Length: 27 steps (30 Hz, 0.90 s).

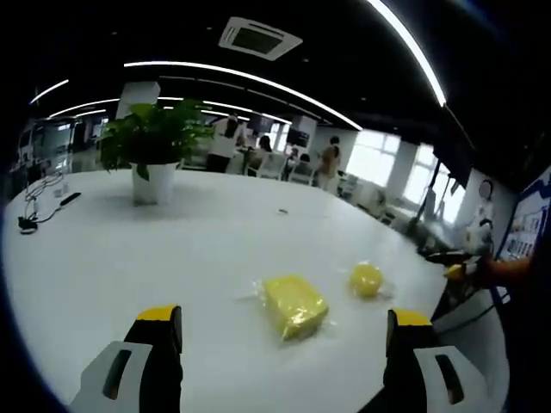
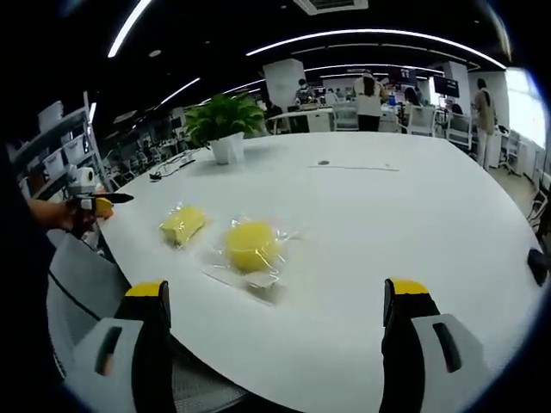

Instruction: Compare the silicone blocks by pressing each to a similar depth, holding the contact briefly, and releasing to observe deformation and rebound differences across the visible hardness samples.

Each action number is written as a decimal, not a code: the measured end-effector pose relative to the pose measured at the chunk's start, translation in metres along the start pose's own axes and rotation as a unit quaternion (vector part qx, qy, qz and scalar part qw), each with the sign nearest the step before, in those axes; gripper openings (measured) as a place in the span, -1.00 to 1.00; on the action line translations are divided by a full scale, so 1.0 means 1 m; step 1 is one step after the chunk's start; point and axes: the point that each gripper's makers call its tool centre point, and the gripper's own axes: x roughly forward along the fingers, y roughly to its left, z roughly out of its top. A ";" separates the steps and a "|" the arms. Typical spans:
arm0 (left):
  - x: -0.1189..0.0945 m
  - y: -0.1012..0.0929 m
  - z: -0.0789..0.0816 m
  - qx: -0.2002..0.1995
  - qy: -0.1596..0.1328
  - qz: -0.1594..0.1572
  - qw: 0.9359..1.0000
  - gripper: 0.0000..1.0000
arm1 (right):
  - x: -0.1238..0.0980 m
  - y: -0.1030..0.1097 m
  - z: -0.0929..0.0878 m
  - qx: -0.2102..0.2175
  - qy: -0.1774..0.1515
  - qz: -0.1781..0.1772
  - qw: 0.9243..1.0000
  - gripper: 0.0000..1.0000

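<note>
While both tongs are standing open and empty, the right tongs are hovering nearer. The round block is lying just ahead of them, the rectangular block further left.

— What sort of place was it?
— An open-plan office: long ceiling light strips, people at desks far back.
— Anything else?
— A wide white counter carried a potted plant.

No text can be read anywhere; the blue wall poster at the far right is too blurred.
</note>
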 end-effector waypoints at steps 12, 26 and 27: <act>0.001 0.001 -0.008 -0.017 0.022 0.005 1.000 1.00 | 0.004 0.005 0.002 0.004 -0.002 0.013 1.000 0.93; 0.011 0.004 0.001 -0.007 0.031 0.005 0.999 1.00 | 0.005 0.002 0.004 0.005 -0.006 0.015 1.000 0.93; 0.011 0.004 0.001 -0.008 0.032 0.006 0.999 1.00 | 0.005 0.002 0.005 0.006 -0.007 0.015 1.000 0.93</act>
